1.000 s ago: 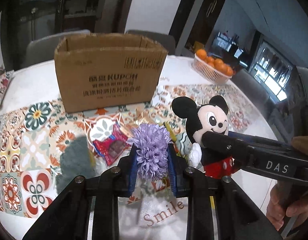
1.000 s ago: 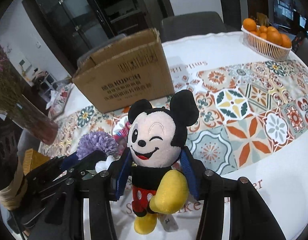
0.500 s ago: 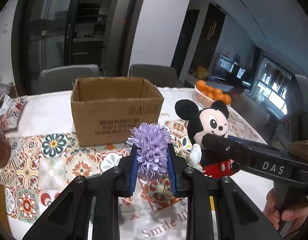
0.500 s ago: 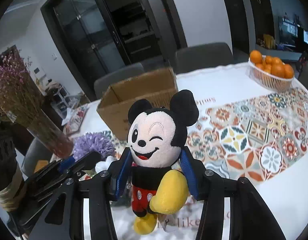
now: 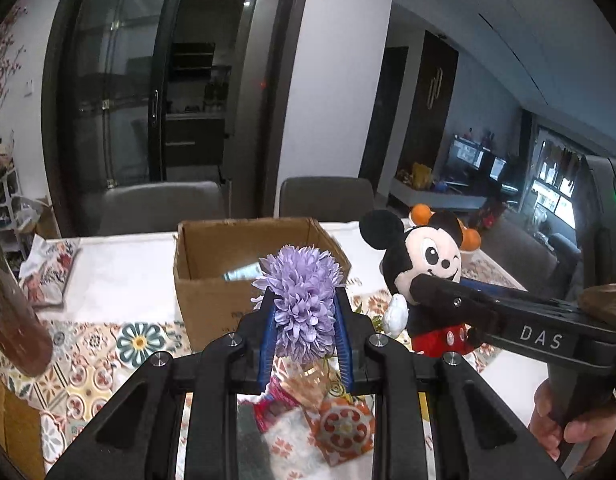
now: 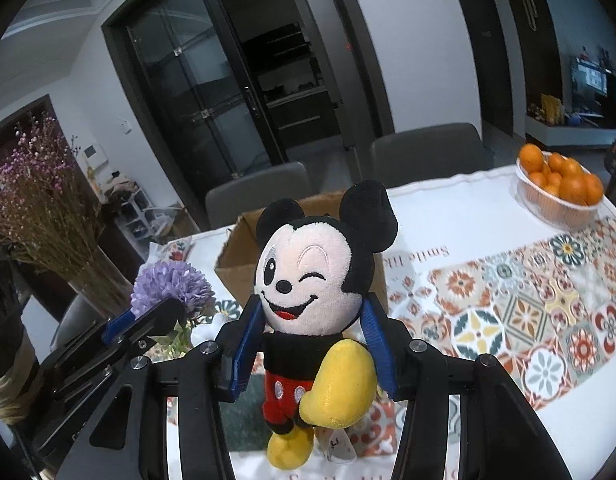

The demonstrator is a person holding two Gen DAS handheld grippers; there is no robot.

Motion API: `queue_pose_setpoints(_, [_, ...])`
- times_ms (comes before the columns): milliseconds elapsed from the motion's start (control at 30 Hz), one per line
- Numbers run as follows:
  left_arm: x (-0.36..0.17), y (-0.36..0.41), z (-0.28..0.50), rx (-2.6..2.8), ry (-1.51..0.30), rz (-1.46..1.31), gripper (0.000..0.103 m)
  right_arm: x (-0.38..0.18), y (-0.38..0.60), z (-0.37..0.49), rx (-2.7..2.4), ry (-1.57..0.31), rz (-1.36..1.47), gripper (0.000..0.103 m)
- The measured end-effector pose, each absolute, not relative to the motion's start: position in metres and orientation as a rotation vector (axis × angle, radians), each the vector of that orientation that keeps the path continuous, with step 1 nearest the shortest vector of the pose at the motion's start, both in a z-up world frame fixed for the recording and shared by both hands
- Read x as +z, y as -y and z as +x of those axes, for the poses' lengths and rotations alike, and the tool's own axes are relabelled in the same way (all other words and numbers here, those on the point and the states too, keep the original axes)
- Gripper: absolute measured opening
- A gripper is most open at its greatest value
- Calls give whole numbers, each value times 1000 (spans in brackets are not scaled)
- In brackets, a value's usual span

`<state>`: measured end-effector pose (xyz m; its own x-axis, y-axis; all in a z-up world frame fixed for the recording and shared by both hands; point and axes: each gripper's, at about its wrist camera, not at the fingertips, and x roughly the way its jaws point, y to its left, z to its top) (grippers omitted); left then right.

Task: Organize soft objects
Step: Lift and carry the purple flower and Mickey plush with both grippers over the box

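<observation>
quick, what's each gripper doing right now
left gripper: closed on the purple flower
right gripper: closed on the mickey plush

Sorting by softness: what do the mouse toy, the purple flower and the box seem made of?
Mouse toy: plush fabric, fuzzy nap, stitched face. Purple flower: likely synthetic fabric petals, matte and frayed. Box: plain brown corrugated cardboard, matte, printed lettering.

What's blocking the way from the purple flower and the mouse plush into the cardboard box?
Nothing visible. The open brown cardboard box sits just beyond the purple fabric flower and the black-eared mouse plush, its top unobstructed.
</observation>
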<state>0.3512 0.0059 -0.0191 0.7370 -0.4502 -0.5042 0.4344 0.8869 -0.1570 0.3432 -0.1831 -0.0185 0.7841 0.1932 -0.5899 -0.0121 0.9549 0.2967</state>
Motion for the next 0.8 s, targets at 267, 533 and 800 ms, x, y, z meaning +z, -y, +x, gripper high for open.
queue_pose_setpoints(267, [-6, -2, 391, -475, -550, -23, 26, -4, 184, 383, 141, -659, 273, 50])
queue_pose_setpoints(533, [0, 6, 440, -476, -592, 0, 26, 6, 184, 430, 176, -703, 248, 50])
queue_pose_setpoints(800, [10, 14, 492, -486, -633, 53, 26, 16, 187, 489, 199, -768, 211, 50])
